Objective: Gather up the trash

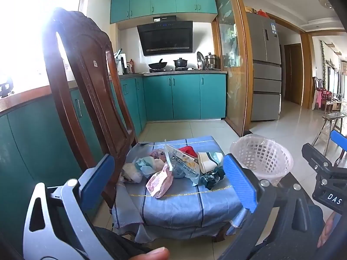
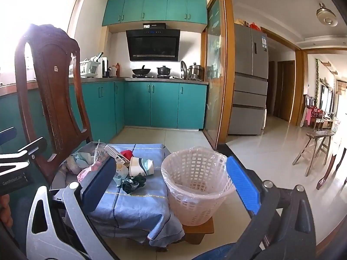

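Note:
A pile of trash lies on a chair seat covered by a blue checked cloth (image 1: 184, 203): a paper cup (image 1: 209, 160) on its side, a pink wrapper (image 1: 160, 181), a dark green crumpled wrapper (image 1: 212, 177), a clear printed packet (image 1: 184, 162), a red piece (image 1: 188, 149) and crumpled tissues (image 1: 145, 164). A white lattice bin (image 2: 195, 182) with a clear liner stands on a low wooden stool to the right of the seat. My left gripper (image 1: 171, 179) is open, short of the pile. My right gripper (image 2: 171, 184) is open, framing the bin and the cup (image 2: 142, 165).
The dark wooden chair back (image 1: 86, 82) rises at the left of the seat. Teal kitchen cabinets (image 1: 184, 97) and a stove stand behind. A glass sliding door (image 1: 232, 65) and a fridge (image 1: 264, 65) are to the right. Tiled floor surrounds the chair; a wooden stool (image 2: 316, 145) stands far right.

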`<state>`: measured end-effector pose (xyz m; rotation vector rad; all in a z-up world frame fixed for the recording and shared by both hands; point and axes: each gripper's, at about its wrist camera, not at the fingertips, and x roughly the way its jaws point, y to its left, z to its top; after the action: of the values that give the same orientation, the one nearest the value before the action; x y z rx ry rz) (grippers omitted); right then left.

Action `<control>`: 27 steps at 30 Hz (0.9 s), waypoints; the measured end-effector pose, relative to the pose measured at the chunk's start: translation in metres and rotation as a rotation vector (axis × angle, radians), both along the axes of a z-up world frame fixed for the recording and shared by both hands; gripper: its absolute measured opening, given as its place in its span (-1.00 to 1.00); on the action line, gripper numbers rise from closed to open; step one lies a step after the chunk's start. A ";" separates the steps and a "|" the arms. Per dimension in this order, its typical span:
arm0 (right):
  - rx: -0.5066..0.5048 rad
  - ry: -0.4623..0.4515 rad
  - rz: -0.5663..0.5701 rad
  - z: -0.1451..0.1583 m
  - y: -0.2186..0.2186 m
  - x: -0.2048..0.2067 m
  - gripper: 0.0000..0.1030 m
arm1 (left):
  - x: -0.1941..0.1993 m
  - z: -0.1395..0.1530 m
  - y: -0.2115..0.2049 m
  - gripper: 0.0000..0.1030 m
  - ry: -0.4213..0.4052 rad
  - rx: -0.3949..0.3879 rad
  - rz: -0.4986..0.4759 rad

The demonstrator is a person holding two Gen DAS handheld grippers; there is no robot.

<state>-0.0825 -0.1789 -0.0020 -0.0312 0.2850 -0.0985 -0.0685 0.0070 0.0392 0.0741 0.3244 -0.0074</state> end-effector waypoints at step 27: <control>-0.010 0.007 -0.019 0.001 -0.002 0.000 0.94 | 0.015 -0.018 -0.015 0.94 0.100 -0.001 -0.017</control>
<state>-0.0825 -0.1811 -0.0007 -0.0391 0.2919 -0.1185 -0.0531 -0.0079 0.0208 0.0760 0.4240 -0.0285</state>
